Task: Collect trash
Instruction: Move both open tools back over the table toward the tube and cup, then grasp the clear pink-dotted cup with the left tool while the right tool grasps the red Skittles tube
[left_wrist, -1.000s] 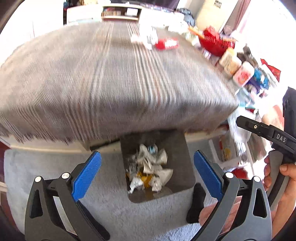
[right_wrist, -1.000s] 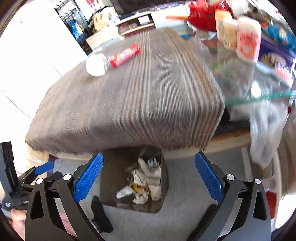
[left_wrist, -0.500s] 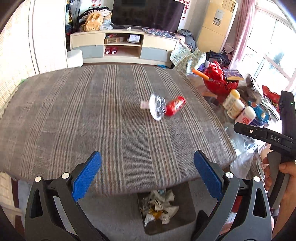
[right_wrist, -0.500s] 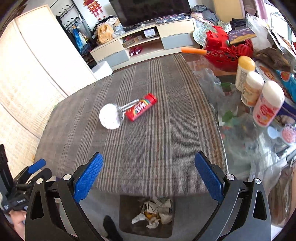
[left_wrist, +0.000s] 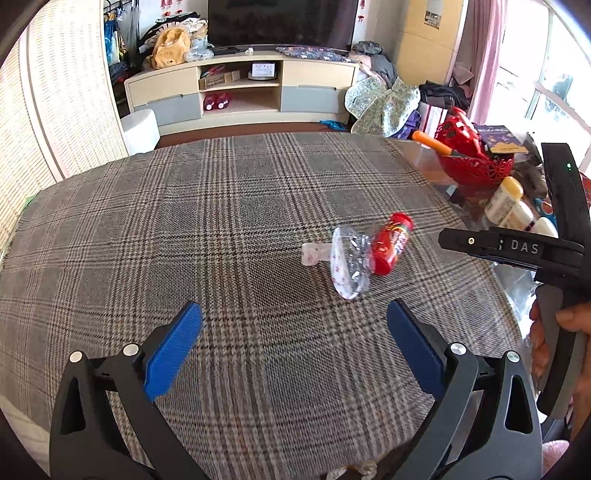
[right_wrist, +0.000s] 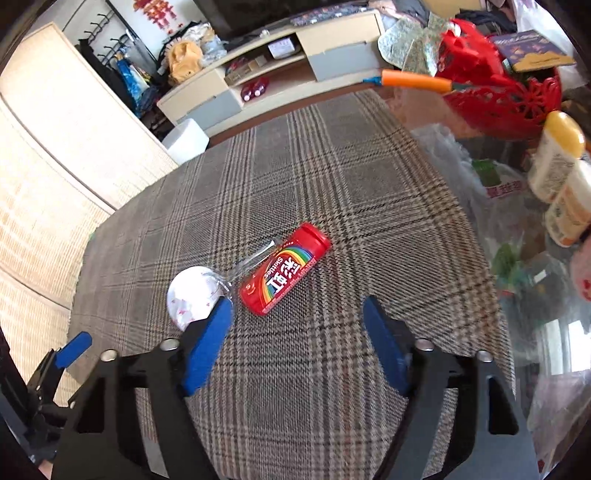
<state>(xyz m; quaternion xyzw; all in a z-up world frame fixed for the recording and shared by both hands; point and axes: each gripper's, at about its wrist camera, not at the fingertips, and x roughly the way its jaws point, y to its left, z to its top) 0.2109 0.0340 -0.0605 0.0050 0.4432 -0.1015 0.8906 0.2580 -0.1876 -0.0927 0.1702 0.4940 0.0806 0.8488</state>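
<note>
Worktop (left_wrist: 184, 229), plaid-covered. Left tongs (left_wrist: 293, 345): spread, empty, above the cloth. Right tongs (right_wrist: 295, 341): closing, nothing between the pads. Red candy tube (right_wrist: 284, 269), lying mid-cloth; crumpled clear plastic cup (right_wrist: 195, 295) touching it alongside.

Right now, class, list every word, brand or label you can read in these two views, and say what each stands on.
"DAS": white letters on the black body of the right gripper.
"Skittles": on the red candy tube lying on the plaid cloth, beside large Chinese characters on a rainbow.
Red characters on the plastic bag: too blurred to read.
Book cover in the red basket: unreadable.
</note>
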